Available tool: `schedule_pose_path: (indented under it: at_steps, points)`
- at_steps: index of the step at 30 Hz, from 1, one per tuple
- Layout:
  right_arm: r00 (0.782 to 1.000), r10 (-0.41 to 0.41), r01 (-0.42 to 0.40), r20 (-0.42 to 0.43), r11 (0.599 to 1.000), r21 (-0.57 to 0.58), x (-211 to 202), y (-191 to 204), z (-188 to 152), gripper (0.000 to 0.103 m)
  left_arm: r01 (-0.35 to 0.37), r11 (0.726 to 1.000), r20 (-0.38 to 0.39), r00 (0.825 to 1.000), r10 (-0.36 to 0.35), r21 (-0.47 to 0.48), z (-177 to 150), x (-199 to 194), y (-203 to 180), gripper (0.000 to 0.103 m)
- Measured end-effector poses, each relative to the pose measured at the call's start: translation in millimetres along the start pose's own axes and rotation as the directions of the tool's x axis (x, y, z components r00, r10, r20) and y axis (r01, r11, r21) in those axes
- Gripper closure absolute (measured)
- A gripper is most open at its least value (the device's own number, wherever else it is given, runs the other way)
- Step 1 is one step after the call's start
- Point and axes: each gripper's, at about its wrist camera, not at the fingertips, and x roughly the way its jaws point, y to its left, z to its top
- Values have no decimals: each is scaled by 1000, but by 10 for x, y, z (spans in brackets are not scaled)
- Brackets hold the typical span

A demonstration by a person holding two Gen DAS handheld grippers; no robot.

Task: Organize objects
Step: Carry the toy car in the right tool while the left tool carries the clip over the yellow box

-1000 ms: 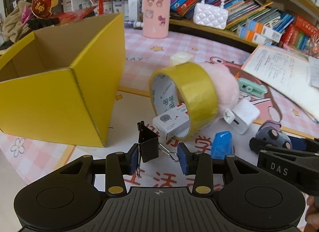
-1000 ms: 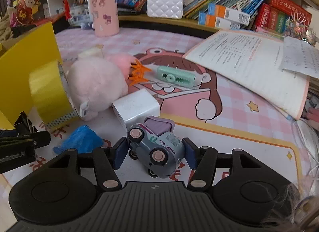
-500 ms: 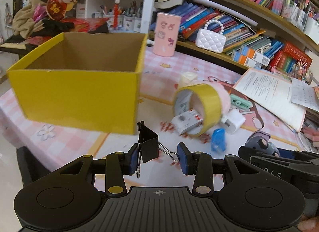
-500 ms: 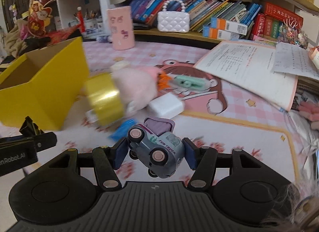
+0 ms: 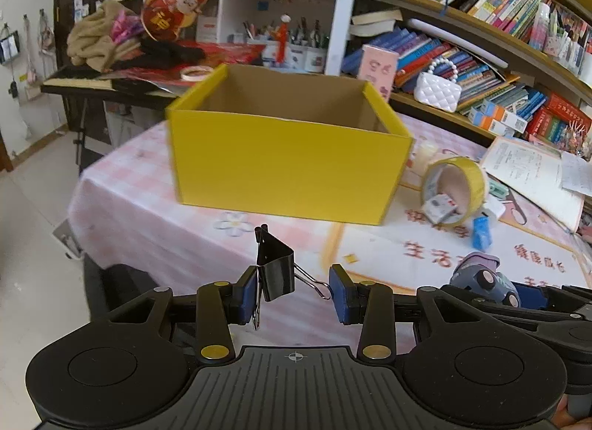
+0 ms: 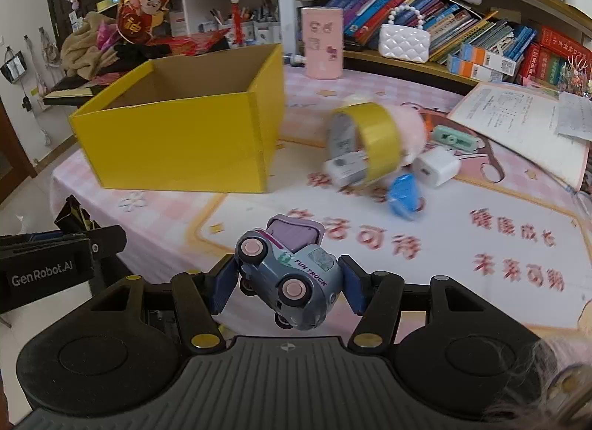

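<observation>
From the left wrist view, the left tongs [image 5: 294,293] are clenched on a black binder clip [image 5: 275,267]: the clip's body sits against the left pad and one of its wire handles reaches across to the right pad, so the clip hangs in the air above the near edge of the worktop [image 5: 148,215], which wears a pink checked cloth. Straight ahead stands an open yellow cardboard box [image 5: 288,167], its brown inside showing nothing in the part that can be seen. To the right of the box a roll of yellow tape [image 5: 455,186] stands on edge with a small white carton [image 5: 438,207] poking through its hole, and a blue packet [image 5: 482,232] lies just in front of it. At the lower right the other tongs enter the picture carrying a grey-blue toy truck [image 5: 484,278]. From the right wrist view, the right tongs [image 6: 286,284] grasp that toy truck [image 6: 292,274] by its two ends, tilted with its pink wheels facing the camera, held clear above the worktop [image 6: 462,245]. The yellow box [image 6: 177,141] lies ahead and to the left, well apart from the truck. Right of it sit the tape roll [image 6: 373,138], a pink plush [image 6: 410,130] behind it, a white charger cube [image 6: 436,165] and the blue packet [image 6: 403,199]. The left tongs show at the left edge with the clip [image 6: 76,213] on them.
</observation>
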Motion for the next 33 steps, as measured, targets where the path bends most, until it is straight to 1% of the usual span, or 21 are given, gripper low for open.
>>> schedule_pose_path:
  at_steps: [7, 14, 22, 28, 33]
  points:
    - [1000, 4, -4, 14, 1000, 10, -90, 429, -135, 47, -1, 1000, 17, 1000, 1, 7, -95, -193, 364, 64]
    - [1000, 13, -13, 16, 1000, -3, -142, 727, -190, 47, 6, 1000, 32, 999, -7, 17, -148, -322, 615, 64]
    - [1000, 4, -4, 19, 1000, -14, -158, 885, -187, 47, 26, 999, 40, 999, -27, 27, -140, -359, 727, 64]
    - [1000, 1, -1, 15, 1000, -16, -150, 908, -147, 46, 44, 999, 46, 998, -45, 30, -90, -344, 738, 64]
    - [1000, 9, -9, 3, 1000, 0, -89, 913, -91, 46, 54, 998, 56, 997, -56, 40, 23, -311, 718, 64]
